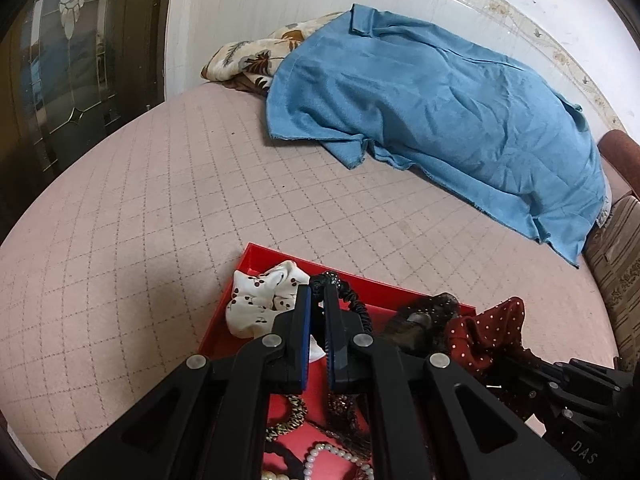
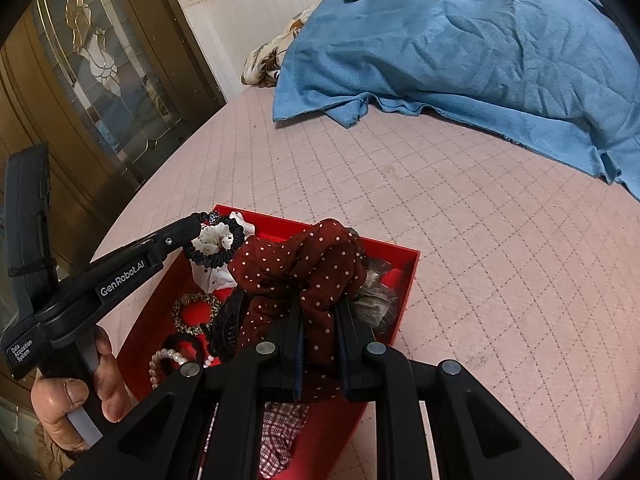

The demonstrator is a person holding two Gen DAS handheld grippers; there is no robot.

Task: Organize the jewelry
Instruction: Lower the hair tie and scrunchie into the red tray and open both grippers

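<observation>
Left wrist view shows our left gripper (image 1: pixel 316 294) above the red tray (image 1: pixel 219 320), which lies on the pink quilted bed (image 1: pixel 160 200). Its fingers (image 1: pixel 304 312) are narrow and they hold a thin black hair tie (image 1: pixel 354 300) with a small sparkling bead at the top. The hair tie hangs from the tips, over the white scrunchie with cherries (image 1: pixel 260 300) that lies in the far left corner of the tray. Lower in the tray we see a leopard hair tie (image 1: pixel 288 416) and a pearl bracelet (image 1: pixel 320 456).

From the right wrist view, our right gripper (image 2: pixel 320 312) is closed on the dark red scrunchie with white dots (image 2: pixel 296 260), which bunches up above the fingers (image 2: pixel 294 328) over the middle of the tray (image 2: pixel 404 292). A grey furry scrunchie (image 2: pixel 376 300) lies just beside it, toward the right wall of the tray. A black hair claw (image 2: pixel 228 328) lies near the leopard hair tie (image 2: pixel 196 314), and a checked cloth piece (image 2: pixel 280 432) is at the near end. Our left hand (image 2: pixel 80 392) grips the handle of the left gripper (image 2: pixel 198 220) at the left side, with the black hair tie (image 2: pixel 216 240) in its tips.

Behind the tray, well apart, a blue cloth (image 1: pixel 440 112) covers a flowered blanket (image 1: pixel 248 56) on the bed.
</observation>
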